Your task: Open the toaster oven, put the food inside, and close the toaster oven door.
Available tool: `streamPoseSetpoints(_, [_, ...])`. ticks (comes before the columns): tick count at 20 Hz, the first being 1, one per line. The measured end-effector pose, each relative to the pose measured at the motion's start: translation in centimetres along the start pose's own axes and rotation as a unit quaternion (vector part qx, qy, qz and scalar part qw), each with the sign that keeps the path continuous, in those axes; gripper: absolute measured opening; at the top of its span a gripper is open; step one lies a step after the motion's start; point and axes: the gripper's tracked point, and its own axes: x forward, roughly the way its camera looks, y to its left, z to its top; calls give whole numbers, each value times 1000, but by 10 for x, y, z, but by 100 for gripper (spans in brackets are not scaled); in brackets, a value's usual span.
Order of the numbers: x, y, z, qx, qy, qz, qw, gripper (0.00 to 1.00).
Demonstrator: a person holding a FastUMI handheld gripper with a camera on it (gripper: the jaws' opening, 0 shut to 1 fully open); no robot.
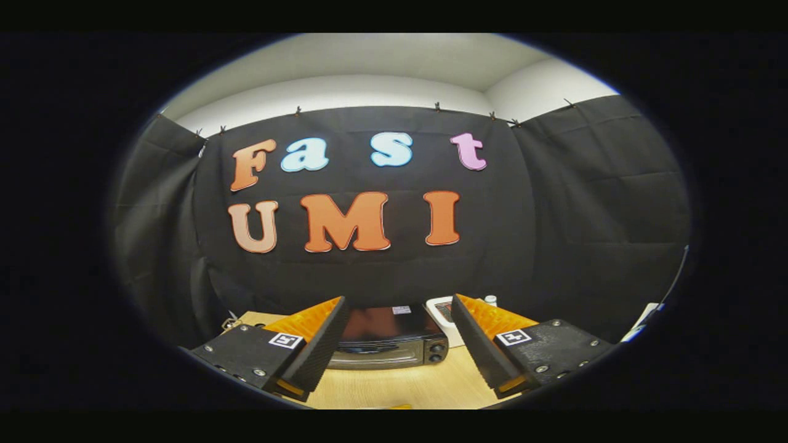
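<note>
Wood-grain table (394,384) carries the toaster oven (386,344) toward its far edge, door shut and facing the gripper (397,335), probably so the handle's easy to reach. Jaws are spread wide, holding nothing, framing the oven beyond them. A white device (444,312) sits just behind it.

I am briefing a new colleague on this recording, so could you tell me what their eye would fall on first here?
The gripper comes first: its two fingers stand wide apart and hold nothing. Beyond them, framed in the gap, a dark toaster oven sits on the wooden table with its door apparently closed and two knobs on its right side. A white object stands just behind the oven's right corner, against the black cloth wall.
</note>
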Motion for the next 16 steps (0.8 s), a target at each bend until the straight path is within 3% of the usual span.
streamPoseSetpoints(8, [7,17,-13,-5,7,12,1000,98])
streamPoseSetpoints(16, [44,55,-75,-9,55,49,997,98])
